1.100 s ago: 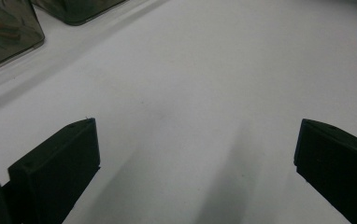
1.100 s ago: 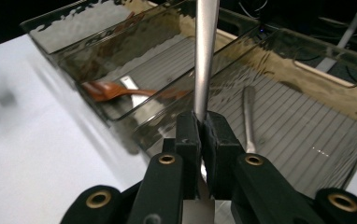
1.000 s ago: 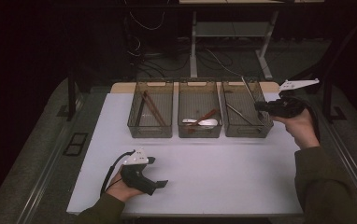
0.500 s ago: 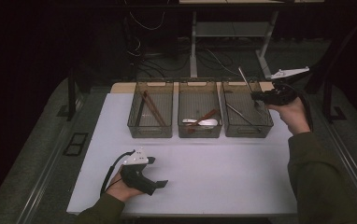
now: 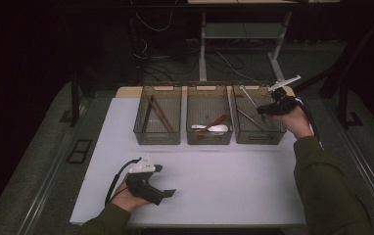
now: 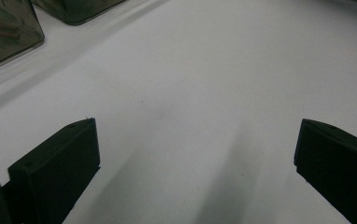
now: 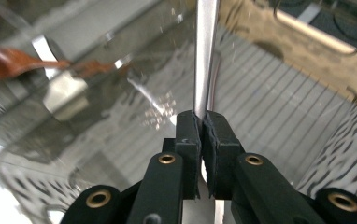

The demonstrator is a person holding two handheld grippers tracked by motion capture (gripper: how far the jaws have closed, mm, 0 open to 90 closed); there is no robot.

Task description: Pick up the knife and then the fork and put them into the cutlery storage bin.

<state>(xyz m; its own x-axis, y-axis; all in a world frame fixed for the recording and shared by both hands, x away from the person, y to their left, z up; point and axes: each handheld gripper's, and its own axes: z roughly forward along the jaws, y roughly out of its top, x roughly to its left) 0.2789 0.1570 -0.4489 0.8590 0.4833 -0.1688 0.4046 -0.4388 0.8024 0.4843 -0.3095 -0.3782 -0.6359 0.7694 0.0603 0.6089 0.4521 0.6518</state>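
Reaching over the right bin (image 5: 258,134), right gripper (image 5: 263,110) clamps a metal utensil (image 7: 205,51).

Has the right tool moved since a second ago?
Yes. The right tool, shut on a metal utensil, has come left and down, from beyond the right bin's right edge to over it.

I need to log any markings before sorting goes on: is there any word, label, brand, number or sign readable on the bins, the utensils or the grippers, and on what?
None: no text can be read in any view. The three smoke-tinted bins, the metal utensil clamped in the right gripper, the left gripper and the white table top show no readable print or labels.
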